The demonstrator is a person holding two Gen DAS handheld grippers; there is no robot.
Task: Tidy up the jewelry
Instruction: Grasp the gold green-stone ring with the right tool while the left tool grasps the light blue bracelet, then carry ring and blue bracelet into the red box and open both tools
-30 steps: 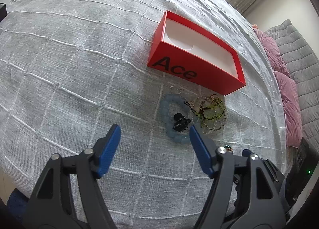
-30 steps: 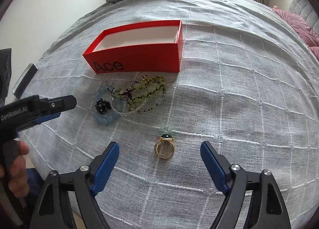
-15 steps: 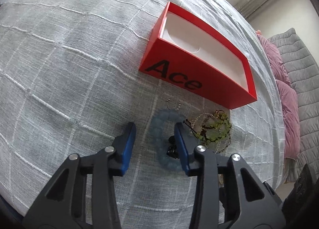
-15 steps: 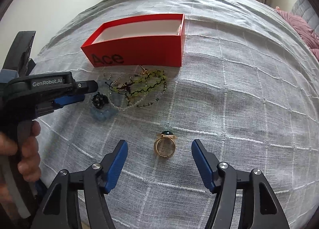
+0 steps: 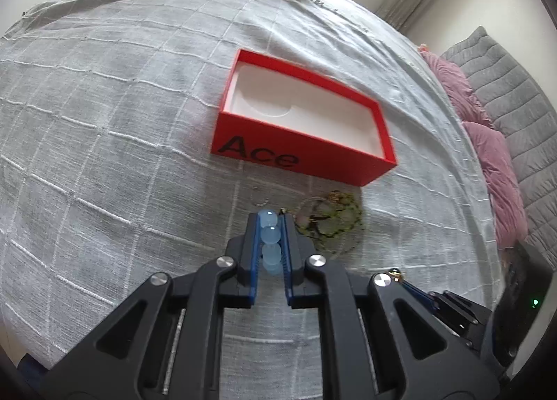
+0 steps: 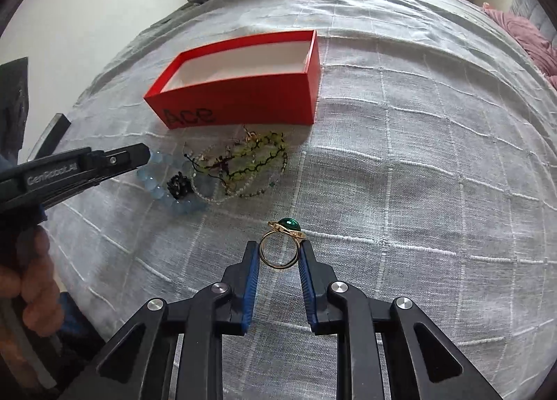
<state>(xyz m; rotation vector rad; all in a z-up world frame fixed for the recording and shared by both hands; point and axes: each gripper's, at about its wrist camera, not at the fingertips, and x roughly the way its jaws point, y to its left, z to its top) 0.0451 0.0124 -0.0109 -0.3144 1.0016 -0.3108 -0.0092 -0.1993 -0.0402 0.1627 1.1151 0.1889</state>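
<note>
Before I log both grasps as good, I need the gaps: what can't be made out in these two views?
- Blue bracelet: left view shows only a few beads between the left claw; the rest is hidden beneath it.
- Green strands: left view, motion-blurred.
- Ring: right view, sits between the right claw's fingers; pad contact unclear.
- Box floor: right view, near wall hides it.

"Ace" on red box (image 5: 296,153) side; "GenRobot.AI" on left hand-held gripper (image 6: 139,156) body.

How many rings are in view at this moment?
1: the gold ring with a green stone, clamped in the right gripper above the bedspread. The tangled bracelets may hide others.
</note>
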